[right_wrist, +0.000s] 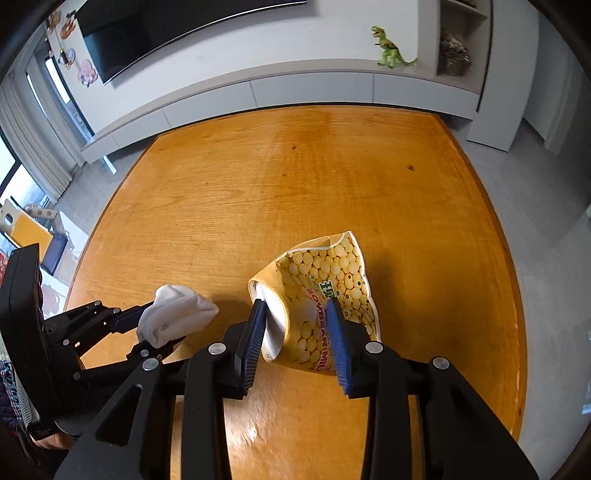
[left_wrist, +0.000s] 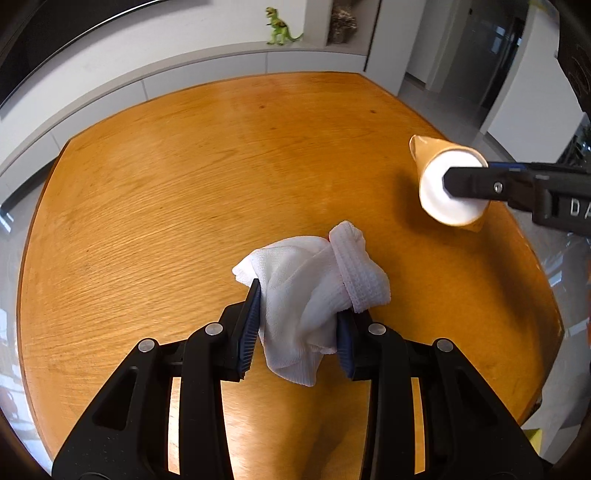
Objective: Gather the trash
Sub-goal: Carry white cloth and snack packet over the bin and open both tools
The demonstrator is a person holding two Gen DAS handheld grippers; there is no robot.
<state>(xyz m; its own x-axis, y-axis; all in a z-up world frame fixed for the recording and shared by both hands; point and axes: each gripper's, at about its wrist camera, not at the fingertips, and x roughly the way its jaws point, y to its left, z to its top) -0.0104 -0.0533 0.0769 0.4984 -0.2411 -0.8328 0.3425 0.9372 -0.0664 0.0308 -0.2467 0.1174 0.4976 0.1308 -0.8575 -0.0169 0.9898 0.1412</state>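
My left gripper is shut on a crumpled white cloth and holds it above the wooden table. The cloth bulges out between the blue pads. My right gripper is shut on a crushed yellow soybean-milk carton and holds it above the table. In the left wrist view the carton shows at the right, its white end facing me, with the right gripper on it. In the right wrist view the left gripper and the cloth show at the left.
A long white low cabinet runs behind the table, with a green toy dinosaur on it. A dark TV hangs on the wall above. Grey floor lies to the right of the table.
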